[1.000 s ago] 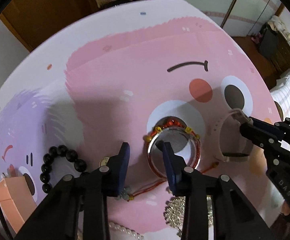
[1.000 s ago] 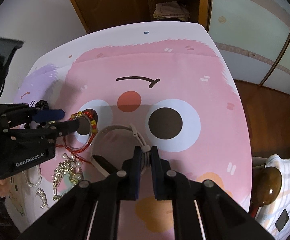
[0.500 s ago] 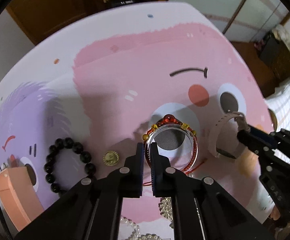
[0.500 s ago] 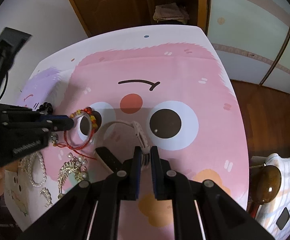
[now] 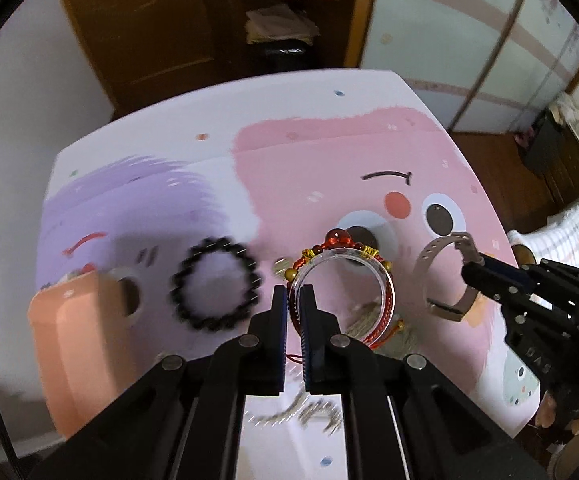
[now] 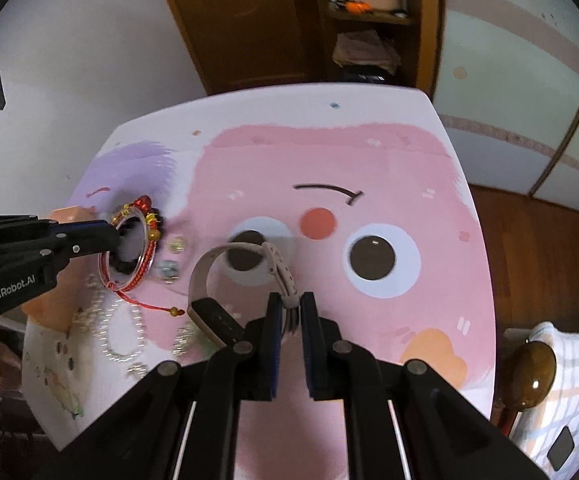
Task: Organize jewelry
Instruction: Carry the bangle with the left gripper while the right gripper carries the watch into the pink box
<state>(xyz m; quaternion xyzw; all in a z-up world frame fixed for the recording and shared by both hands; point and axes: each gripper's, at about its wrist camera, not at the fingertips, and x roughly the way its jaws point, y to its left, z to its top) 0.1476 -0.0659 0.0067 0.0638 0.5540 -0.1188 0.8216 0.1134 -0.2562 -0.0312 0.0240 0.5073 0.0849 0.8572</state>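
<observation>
My left gripper (image 5: 293,300) is shut on the rim of a clear bangle (image 5: 341,258) with a red beaded cord bracelet (image 5: 335,236) wound around it, and holds both lifted above the table. They also show in the right wrist view (image 6: 145,240). My right gripper (image 6: 290,312) is shut on the strap of a beige smartwatch (image 6: 209,264) and holds it lifted; it shows in the left wrist view (image 5: 445,276) too. A black bead bracelet (image 5: 215,284) lies on the purple part of the tablecloth.
A peach-pink box (image 5: 77,340) stands at the table's left front. A gold coin (image 6: 175,245), pearl strands (image 6: 121,336) and silver pieces (image 5: 313,416) lie near the front edge. A bed (image 6: 561,380) is at the right, a wooden cabinet (image 5: 281,20) behind.
My left gripper closed on the bangle and red bracelet, lifted them and swung left toward the black beads and the box. My right gripper stayed shut on the watch and raised it.
</observation>
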